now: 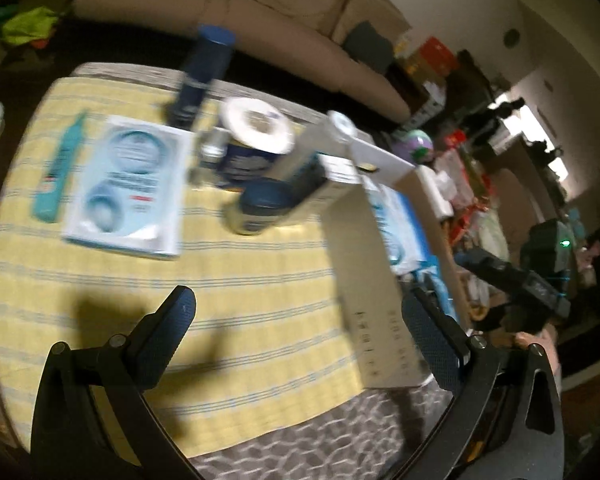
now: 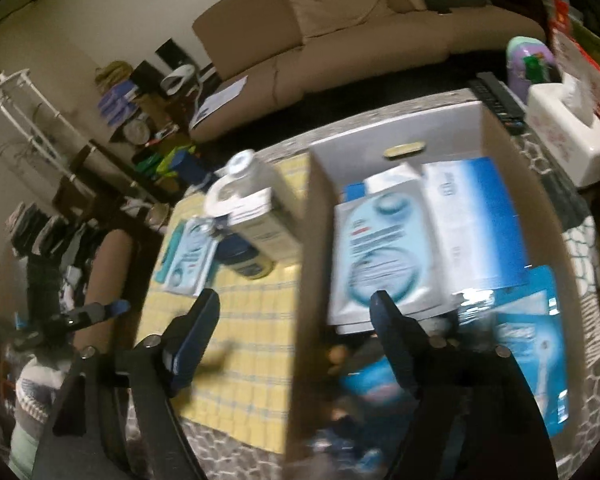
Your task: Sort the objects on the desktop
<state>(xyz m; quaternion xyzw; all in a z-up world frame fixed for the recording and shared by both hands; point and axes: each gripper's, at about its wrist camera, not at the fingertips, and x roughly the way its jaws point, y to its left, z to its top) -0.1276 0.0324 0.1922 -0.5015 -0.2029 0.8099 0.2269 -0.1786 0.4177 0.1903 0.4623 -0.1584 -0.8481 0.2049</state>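
The open cardboard box (image 2: 312, 240) with a white inner wall is the landmark here: it sits at one end of the table (image 1: 280, 432), beside the yellow striped cloth (image 1: 220, 280), and already holds several flat blue-and-white packets.

Still outside the box, on the cloth, lie a flat pale-blue packet printed with two rings (image 1: 128, 184) and, on its far side from the box, a slim teal tube (image 1: 60, 176). Between that packet and the box stand a dark blue tall bottle (image 1: 204, 76), a white-lidded blue tub (image 1: 256, 136), a dark-lidded yellowish jar (image 1: 260, 208) and a white carton with a round cap (image 1: 320, 160) hard against the box wall.

The relation that matters, in my judgement, is that the ringed packet lies ahead of the left gripper (image 1: 300, 344) and away from the box, its long axis running roughly along that gripper's line of sight. The left hand looks nearer to it than the right.

The left gripper's jaws stand wide apart and hold nothing; one finger sits just beside the box's outer wall, though blur hides whether it touches.

The right gripper (image 2: 296, 308) straddles the box wall, one finger over the cloth, one over the box interior. Its jaws are spread, with nothing clamped.
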